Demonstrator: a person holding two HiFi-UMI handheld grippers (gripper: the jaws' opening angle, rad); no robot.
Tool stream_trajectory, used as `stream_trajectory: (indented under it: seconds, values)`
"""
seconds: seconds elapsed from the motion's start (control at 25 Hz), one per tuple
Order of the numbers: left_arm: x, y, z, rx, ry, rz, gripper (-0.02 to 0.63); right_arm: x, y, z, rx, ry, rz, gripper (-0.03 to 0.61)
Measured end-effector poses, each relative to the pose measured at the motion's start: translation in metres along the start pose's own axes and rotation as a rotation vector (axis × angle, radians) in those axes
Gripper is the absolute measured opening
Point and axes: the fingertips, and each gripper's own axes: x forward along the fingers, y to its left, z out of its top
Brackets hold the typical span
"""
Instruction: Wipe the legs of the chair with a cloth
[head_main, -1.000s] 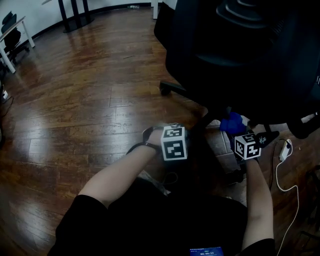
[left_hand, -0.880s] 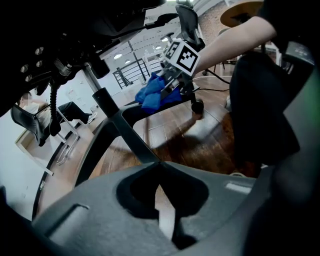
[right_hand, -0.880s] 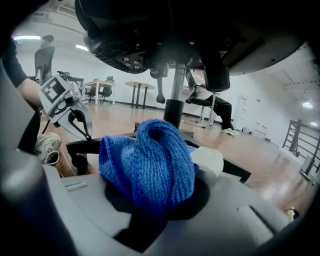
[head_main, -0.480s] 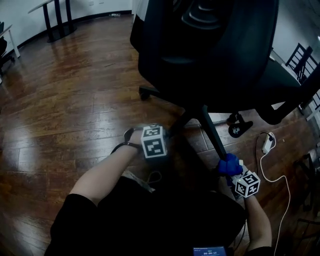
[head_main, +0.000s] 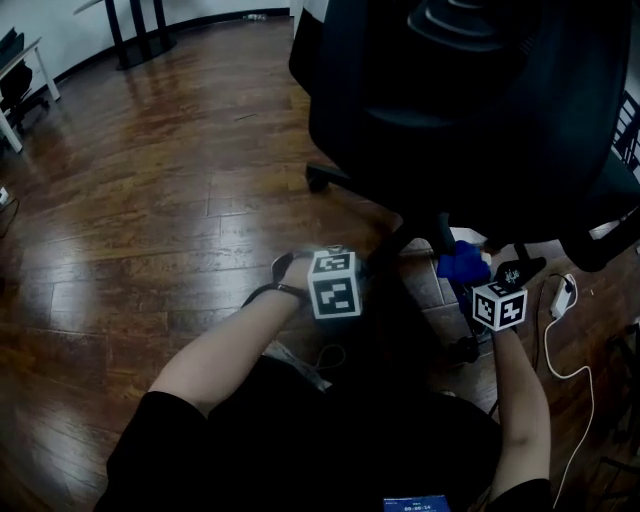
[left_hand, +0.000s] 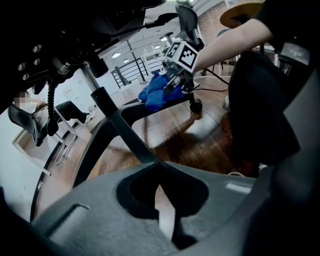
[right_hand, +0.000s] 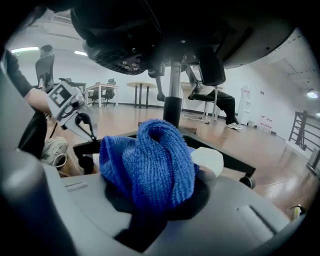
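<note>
The right claw (head_main: 468, 272) is drawn back up the chair leg (left_hand: 127, 111) with the blue cloth (head_main: 460, 262) in its grip. Half a second before, claw and cloth are seen low on that leg, close to the caster (head_main: 465, 348) at its outer end. Now they are found high on it, just beside the central column (right_hand: 173, 107) and under the seat (head_main: 520, 150), about where they are seen a full second before. The right forearm (head_main: 520, 400) is stretched further forward with them. In the head view the seat is framed a little further right than half a second before.
</note>
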Motion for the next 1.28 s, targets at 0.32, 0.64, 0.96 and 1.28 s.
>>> stream_trajectory:
  seconds: [0.32, 0.64, 0.96, 1.28]
  values:
    - [-0.004, -0.001, 0.0, -0.018, -0.028, -0.012, 0.002, 0.037, 0.005, 0.048, -0.066, -0.033, -0.008, 0.084]
    - [-0.001, 0.0, -0.001, -0.032, -0.011, 0.014, 0.001, -0.035, 0.012, -0.034, 0.019, -0.01, 0.032, 0.083]
    - [0.0, 0.0, -0.004, -0.049, -0.012, 0.027, 0.002, -0.126, 0.016, -0.138, 0.075, 0.056, 0.018, 0.081]
    - [-0.002, 0.001, -0.004, -0.047, -0.023, 0.004, 0.001, -0.082, 0.01, -0.092, -0.011, 0.08, 0.006, 0.081]
